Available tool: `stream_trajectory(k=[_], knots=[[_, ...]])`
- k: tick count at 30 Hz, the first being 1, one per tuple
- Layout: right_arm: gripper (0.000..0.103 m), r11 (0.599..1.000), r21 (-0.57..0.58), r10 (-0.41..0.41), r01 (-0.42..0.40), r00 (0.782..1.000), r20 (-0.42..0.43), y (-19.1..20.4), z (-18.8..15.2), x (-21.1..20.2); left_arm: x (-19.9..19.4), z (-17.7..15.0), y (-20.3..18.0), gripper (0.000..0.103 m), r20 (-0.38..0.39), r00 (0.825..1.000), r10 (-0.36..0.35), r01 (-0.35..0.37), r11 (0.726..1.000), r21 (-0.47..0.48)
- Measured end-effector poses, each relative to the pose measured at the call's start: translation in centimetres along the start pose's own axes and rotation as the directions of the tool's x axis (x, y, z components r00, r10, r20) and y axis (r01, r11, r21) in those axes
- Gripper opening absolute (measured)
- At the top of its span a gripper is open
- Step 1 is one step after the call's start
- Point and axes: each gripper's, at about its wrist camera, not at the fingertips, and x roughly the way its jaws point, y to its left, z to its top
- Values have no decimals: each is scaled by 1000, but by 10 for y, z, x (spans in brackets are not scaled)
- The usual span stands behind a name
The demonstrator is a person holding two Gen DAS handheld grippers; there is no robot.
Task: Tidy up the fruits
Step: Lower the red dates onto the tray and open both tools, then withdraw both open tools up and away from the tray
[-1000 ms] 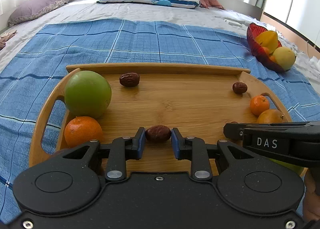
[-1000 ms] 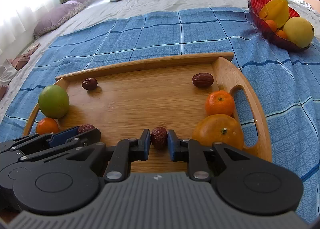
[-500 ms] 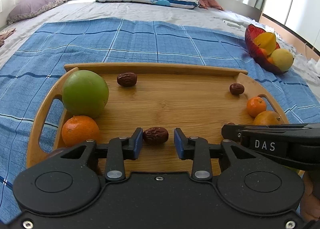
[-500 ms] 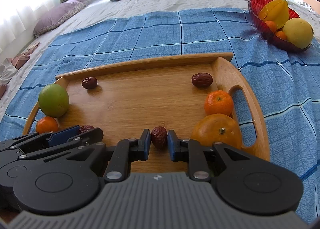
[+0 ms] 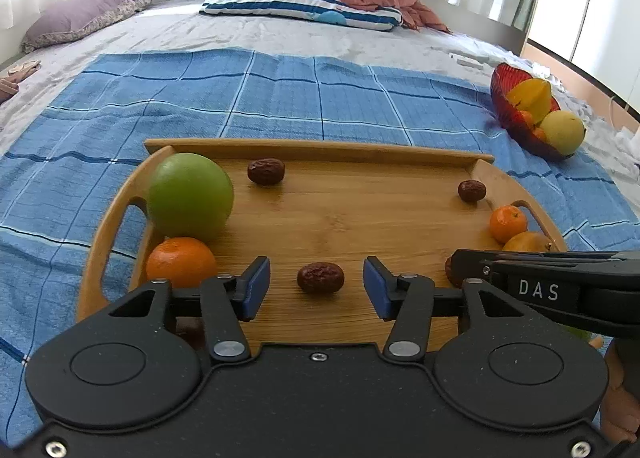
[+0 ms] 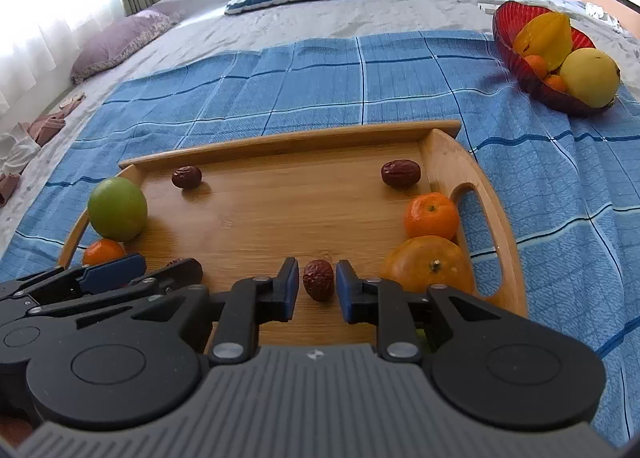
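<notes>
Two claws opening over dates on a wooden tray.

We see the left claw [image 5: 316, 285] with its jaws opening, well clear of the date [image 5: 320, 277] lying between them on the tray [image 5: 344, 217]. The right claw [image 6: 317, 290] is opening too; its pads stand just beside a second date [image 6: 318, 280], a thin gap on each side. Outward, we find a green fruit [image 5: 190, 195] over a mandarin [image 5: 181, 261] at the tray's left end, two oranges [image 6: 431, 215] at its right, two more dates near the far rim. The tray lies on a blue cloth [image 5: 280, 97] on the bed; a red bowl [image 6: 516, 45] of fruit sits far right.
</notes>
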Motion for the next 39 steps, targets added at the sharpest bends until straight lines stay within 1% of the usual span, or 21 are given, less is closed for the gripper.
stream_trajectory(k=[10,13,15,17,20,21,23,26,29,32,36,39], knots=[[49,999,-43,-1,3,998,57,7,-4,-19,-23,-5,4,62,45,999,-4,4,1000,11],[53,998,-56,-2,6,997,72,8,-6,-24,-32,-7,5,67,62,998,-4,3,1000,21],[54,998,-62,-2,7,997,82,9,-8,-27,-37,-9,6,72,73,997,-7,4,1000,29],[61,998,-65,-4,10,996,92,9,-10,-30,-43,-12,6,72,85,996,-5,2,999,35],[66,997,-72,-7,15,994,108,8,-13,-34,-50,-15,7,74,97,995,-3,-1,999,44],[67,997,-76,-9,17,993,114,8,-14,-36,-53,-17,7,78,100,995,-3,-1,999,44],[71,996,-82,-12,23,992,127,8,-15,-40,-57,-19,9,82,111,994,-6,1,999,43],[76,996,-86,-16,29,989,147,8,-18,-46,-65,-23,11,86,129,992,-9,3,999,45],[82,995,-97,-21,38,985,169,8,-23,-51,-73,-28,11,87,141,990,-8,0,998,56],[86,993,-112,-25,47,982,189,9,-27,-56,-78,-32,10,94,149,989,-8,-3,997,71],[89,988,-138,-32,63,975,219,12,-33,-63,-85,-37,10,95,158,987,-6,-5,997,73],[90,986,-149,-35,73,970,242,14,-38,-68,-88,-40,11,96,153,988,-17,9,998,54]])
